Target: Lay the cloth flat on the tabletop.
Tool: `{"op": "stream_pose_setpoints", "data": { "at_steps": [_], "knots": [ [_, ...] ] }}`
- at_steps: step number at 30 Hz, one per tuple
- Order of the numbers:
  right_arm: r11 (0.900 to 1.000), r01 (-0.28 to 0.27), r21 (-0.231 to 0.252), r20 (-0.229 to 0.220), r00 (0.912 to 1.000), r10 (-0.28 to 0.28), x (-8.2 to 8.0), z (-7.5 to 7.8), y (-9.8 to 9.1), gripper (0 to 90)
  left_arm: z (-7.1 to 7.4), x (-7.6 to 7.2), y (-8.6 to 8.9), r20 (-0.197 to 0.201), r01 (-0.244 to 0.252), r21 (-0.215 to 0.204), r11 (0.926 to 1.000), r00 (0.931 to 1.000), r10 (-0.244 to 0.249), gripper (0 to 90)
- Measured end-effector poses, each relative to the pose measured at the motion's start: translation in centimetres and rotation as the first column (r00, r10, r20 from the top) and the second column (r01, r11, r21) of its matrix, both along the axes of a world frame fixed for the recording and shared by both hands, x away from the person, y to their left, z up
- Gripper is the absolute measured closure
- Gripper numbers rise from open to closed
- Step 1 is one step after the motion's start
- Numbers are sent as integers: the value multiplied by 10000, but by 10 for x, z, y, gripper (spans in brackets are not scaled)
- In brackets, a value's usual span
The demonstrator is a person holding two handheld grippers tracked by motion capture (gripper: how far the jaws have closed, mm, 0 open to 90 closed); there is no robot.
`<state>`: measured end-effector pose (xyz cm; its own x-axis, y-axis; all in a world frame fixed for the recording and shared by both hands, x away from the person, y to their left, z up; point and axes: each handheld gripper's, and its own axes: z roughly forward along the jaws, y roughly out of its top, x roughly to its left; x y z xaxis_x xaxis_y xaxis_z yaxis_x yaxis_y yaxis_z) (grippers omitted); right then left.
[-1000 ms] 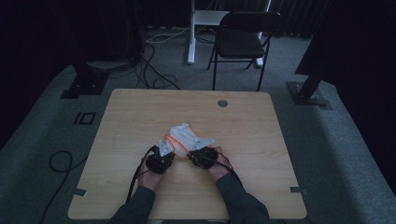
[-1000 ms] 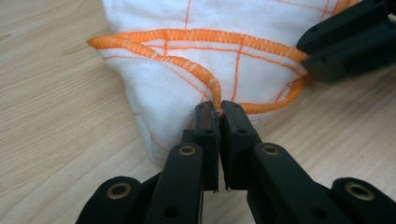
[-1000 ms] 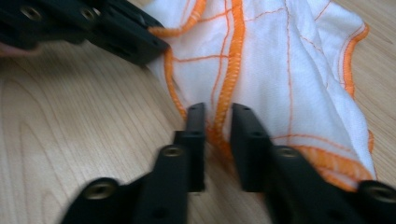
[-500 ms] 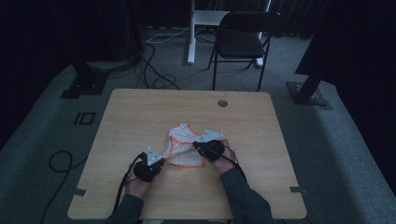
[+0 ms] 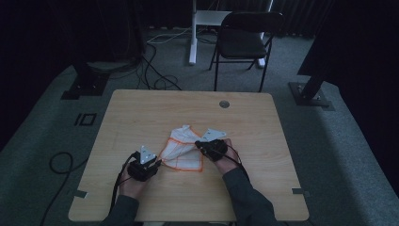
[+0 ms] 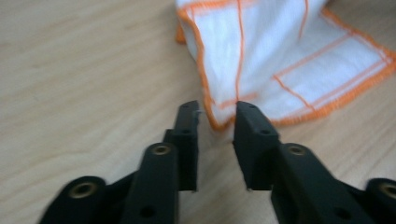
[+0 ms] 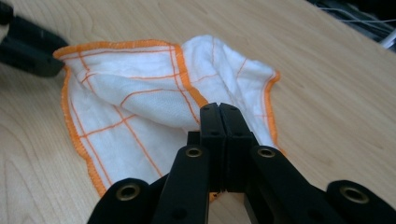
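Wooden bench (image 5: 141, 113): carries all items; round grommet (image 5: 224, 104) near far edge.

White cloth with orange stitching (image 5: 181, 150): crumpled, lying on bench at near centre, between both tongs.

Right tongs (image 7: 218, 112): jaws pressed together, pinching a raised fold of cloth at its right side.

Left tongs (image 6: 215, 116): jaws just been opening, now parted by a narrow gap; orange-hemmed cloth corner between the tips, not pressed by pads. Positioned at cloth's left edge.

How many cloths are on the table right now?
1: the white, orange-edged cloth lies near the table's front middle, between the two grippers. Anything under its folds would be hidden.
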<state>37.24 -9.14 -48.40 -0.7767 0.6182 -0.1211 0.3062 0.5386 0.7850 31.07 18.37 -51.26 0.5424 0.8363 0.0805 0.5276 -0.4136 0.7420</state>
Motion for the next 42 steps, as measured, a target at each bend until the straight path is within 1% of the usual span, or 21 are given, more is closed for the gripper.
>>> {"op": "stream_pose_setpoints", "data": {
  "at_steps": [2, 5, 7, 11, 12, 13, 14, 16, 18, 20, 22, 24, 26, 27, 28, 29, 31, 32, 34, 37, 42],
  "knots": [
    [10000, -13, -48, -40, 10000, 13, -1, -2, 0, 896, 7, 3, 2, 160, -49, -191, 9998, 9999, 52, 671],
    [9999, -60, -83, -114, 9999, 59, -1, -5, 1, 895, 15, 9, 2, 297, -39, -306, 9995, 9995, 48, 641],
    [10000, -63, -61, -177, 9998, 62, -2, -7, 1, 894, 19, 17, 0, 325, -64, -336, 9994, 9994, 75, 627],
    [9998, -135, -109, -213, 9997, 132, -3, -9, 2, 893, 23, 36, -9, 221, -25, -238, 9997, 9998, 31, 603],
    [9998, -139, -106, -238, 9996, 137, -3, -9, 2, 894, 23, 40, -11, 236, -46, -184, 9998, 9997, 51, 594],
    [9998, -139, -106, -238, 9996, 137, -3, -9, 2, 894, 23, 40, -11, 236, -46, -184, 9998, 9997, 51, 581],
    [9999, -131, -103, -254, 9996, 128, -3, -10, 2, 893, 22, 48, -15, 234, -120, -83, 9999, 9997, 122, 581],
    [9998, -167, -97, -278, 9995, 164, -3, -10, 1, 893, 20, 57, -19, 109, -189, -30, 9998, 9998, 190, 569],
    [9998, -190, -103, -282, 9994, 187, -4, -10, 1, 893, 16, 66, -22, -166, -194, 23, 9998, 9997, 194, 560],
    [9997, -227, -110, -262, 9994, 224, -4, -11, 1, 892, 12, 75, -25, -526, -217, -119, 9997, 9984, 211, 531],
    [9997, -211, -99, -281, 9994, 208, -4, -11, 2, 892, 9, 81, -27, -720, -179, -275, 9995, 9973, 159, 528],
    [9997, -203, -105, -302, 9993, 200, -4, -11, 2, 892, 6, 86, -30, -1057, -172, -361, 9992, 9943, 132, 512],
    [9997, -214, -104, -303, 9993, 211, -4, -11, 2, 892, 2, 90, -33, -1383, -119, -208, 9997, 9903, 89, 512],
    [9997, -224, -99, -302, 9993, 221, -4, -11, 2, 892, 0, 92, -34, -1490, -104, -125, 9999, 9888, 84, 515],
    [9997, -229, -99, -308, 9993, 226, -4, -11, 2, 892, -1, 92, -35, -1504, -126, -44, 9999, 9886, 118, 540],
    [9997, -230, -98, -314, 9992, 227, -5, -11, 2, 891, -2, 91, -35, -1467, -191, 45, 9998, 9890, 196, 595],
    [9996, -245, -102, -334, 9992, 241, -5, -12, 2, 889, -1, 87, -36, -1172, -280, 321, 9991, 9926, 316, 756],
    [9996, -267, -122, -301, 9992, 263, -5, -12, 2, 888, 0, 85, -36, -1077, -313, 286, 9991, 9936, 342, 806],
    [9997, -241, -104, -317, 9992, 238, -5, -13, 2, 883, 3, 80, -35, -753, -404, 342, 9986, 9962, 429, 871],
    [9998, -190, -57, -340, 9992, 188, -4, -14, 1, 837, 8, 74, -30, -425, -597, 307, 9977, 9972, 609, 885],
    [10000, -33, -21, -361, 9993, 32, -4, -16, -2, 743, 11, 67, -19, -147, -899, 194, 9958, 9958, 902, 890]
  ]
}}
